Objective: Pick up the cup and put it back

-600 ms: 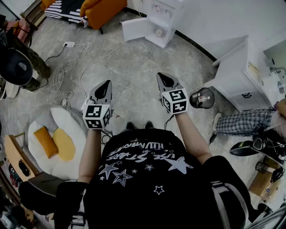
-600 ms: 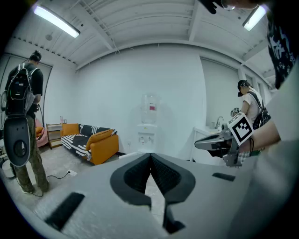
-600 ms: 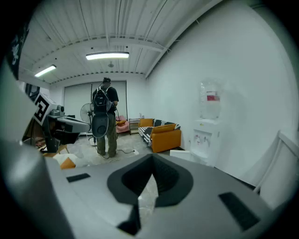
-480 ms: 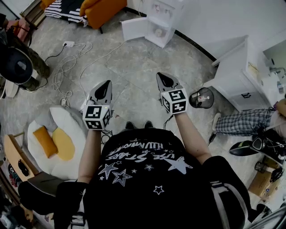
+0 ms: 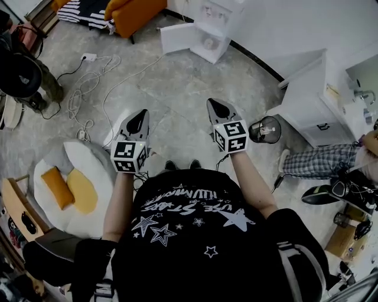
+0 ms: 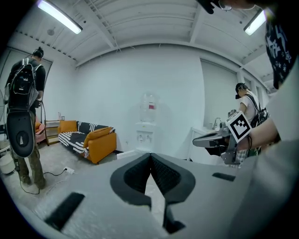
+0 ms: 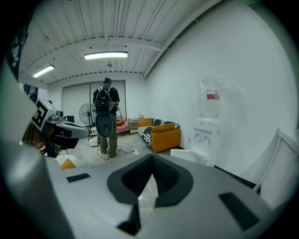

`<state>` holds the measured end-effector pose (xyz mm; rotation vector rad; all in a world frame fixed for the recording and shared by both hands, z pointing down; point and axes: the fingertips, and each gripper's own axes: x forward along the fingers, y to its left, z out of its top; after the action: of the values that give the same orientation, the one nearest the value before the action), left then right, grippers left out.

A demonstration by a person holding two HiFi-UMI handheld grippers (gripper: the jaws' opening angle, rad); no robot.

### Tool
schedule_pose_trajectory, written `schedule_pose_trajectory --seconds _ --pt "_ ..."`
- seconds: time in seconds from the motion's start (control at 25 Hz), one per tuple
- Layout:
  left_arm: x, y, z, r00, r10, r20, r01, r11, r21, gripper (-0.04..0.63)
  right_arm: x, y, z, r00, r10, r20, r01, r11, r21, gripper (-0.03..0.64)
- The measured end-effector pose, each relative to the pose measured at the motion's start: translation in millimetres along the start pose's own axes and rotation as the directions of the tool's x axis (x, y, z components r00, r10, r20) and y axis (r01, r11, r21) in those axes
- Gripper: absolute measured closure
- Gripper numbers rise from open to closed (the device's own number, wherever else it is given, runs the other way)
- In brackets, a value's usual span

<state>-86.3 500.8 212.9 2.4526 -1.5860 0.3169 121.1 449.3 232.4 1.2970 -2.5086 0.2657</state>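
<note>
No cup shows plainly in any view; a small round thing sits in the open lower compartment of the white water dispenser [image 5: 208, 35], too small to tell what it is. My left gripper [image 5: 142, 112] and right gripper [image 5: 213, 102] are held side by side over the stone floor, both pointing toward the dispenser. Each is shut, with nothing between its jaws. In the left gripper view the dark pads meet at the left gripper [image 6: 150, 155], and the dispenser [image 6: 145, 128] stands straight ahead. The right gripper [image 7: 152, 158] looks the same, with the dispenser [image 7: 206, 133] to its right.
An orange sofa [image 5: 134, 13] stands left of the dispenser. White cables [image 5: 94, 88] and a floor cushion [image 5: 77, 183] lie at the left. A small fan [image 5: 264, 130], a white cabinet [image 5: 313, 106] and a seated person's legs [image 5: 319, 162] are at the right. A person with a backpack [image 7: 105, 121] stands nearby.
Both grippers have hardly moved and stay shut. The head view has shifted slightly, and the person at the left edge sits a little higher in the picture.
</note>
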Motion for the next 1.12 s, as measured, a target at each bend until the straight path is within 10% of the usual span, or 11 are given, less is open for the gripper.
schedule_pose_trajectory --seconds 0.56,1.12 --pt "-51 66 -39 1.000 -0.013 -0.004 0.013 0.999 -0.046 0.586 30 25 5 0.999 -0.043 0.017 0.043 0.999 0.019 0.532" --pt "54 105 -25 0.998 -0.030 -0.051 0.028 0.999 -0.035 0.586 140 -42 -13 0.998 -0.047 -0.051 0.054 0.987 0.151 0.347"
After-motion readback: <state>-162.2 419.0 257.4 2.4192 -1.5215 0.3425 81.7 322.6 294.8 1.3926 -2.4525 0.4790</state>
